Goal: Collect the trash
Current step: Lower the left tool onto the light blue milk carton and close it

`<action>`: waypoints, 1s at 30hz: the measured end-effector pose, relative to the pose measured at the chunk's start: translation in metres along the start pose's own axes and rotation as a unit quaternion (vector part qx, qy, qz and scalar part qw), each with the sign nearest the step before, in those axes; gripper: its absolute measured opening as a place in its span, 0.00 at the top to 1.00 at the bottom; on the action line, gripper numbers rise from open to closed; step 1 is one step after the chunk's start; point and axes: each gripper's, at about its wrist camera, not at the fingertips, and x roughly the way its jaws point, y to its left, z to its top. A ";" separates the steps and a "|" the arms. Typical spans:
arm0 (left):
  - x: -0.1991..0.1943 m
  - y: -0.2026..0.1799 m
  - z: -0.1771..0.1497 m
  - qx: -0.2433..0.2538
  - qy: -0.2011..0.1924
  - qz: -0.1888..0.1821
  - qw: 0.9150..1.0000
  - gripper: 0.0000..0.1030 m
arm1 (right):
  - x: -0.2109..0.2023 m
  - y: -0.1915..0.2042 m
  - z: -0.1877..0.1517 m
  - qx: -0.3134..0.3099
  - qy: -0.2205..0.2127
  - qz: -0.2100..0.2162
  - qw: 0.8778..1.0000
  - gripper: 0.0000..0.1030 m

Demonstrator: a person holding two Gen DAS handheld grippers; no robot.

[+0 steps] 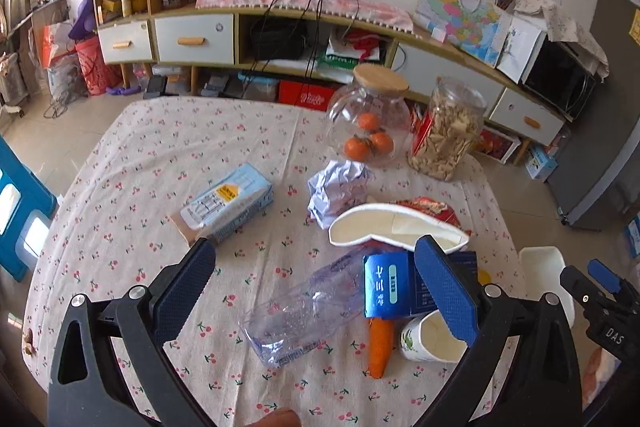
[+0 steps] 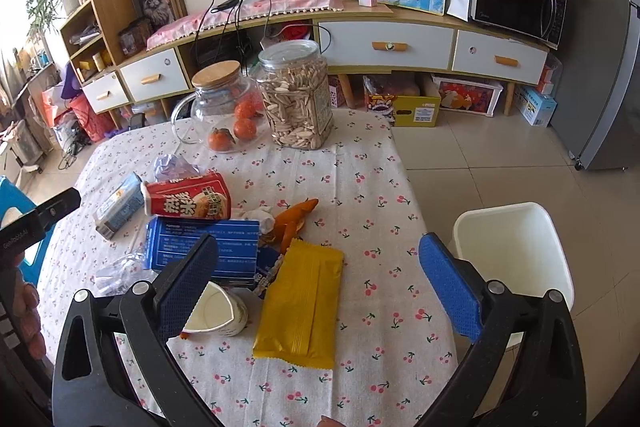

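Trash lies on the cherry-print tablecloth. My left gripper hangs open over a crushed clear plastic bottle, with a blue box and a squashed paper cup by its right finger. A milk carton, crumpled paper and a flattened white cup lie farther off. My right gripper is open above a yellow wrapper, empty. Near it are the blue box, a red carton, the paper cup and orange peel.
A glass jar of oranges and a jar of seeds stand at the table's far side. A white bin sits on the floor off the right edge. A blue stool stands left. Cabinets line the wall.
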 end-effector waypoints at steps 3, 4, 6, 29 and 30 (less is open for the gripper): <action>0.020 0.002 -0.010 0.000 0.047 0.003 0.999 0.06 | 0.020 -0.006 -0.002 0.011 0.048 -0.003 0.999 0.07; 0.020 -0.001 -0.010 0.011 0.049 0.004 0.999 0.06 | 0.022 -0.006 0.000 0.011 0.052 -0.001 0.999 0.07; 0.018 -0.007 -0.011 0.043 0.047 0.022 0.998 0.06 | 0.021 -0.006 -0.001 0.009 0.052 -0.007 0.999 0.07; 0.178 0.044 0.057 0.154 0.172 0.214 0.949 0.06 | 0.021 -0.003 0.011 -0.032 0.031 0.030 0.999 0.07; 0.185 0.048 0.055 0.150 0.185 0.208 0.949 0.11 | 0.024 -0.004 0.012 -0.031 0.036 0.032 0.998 0.07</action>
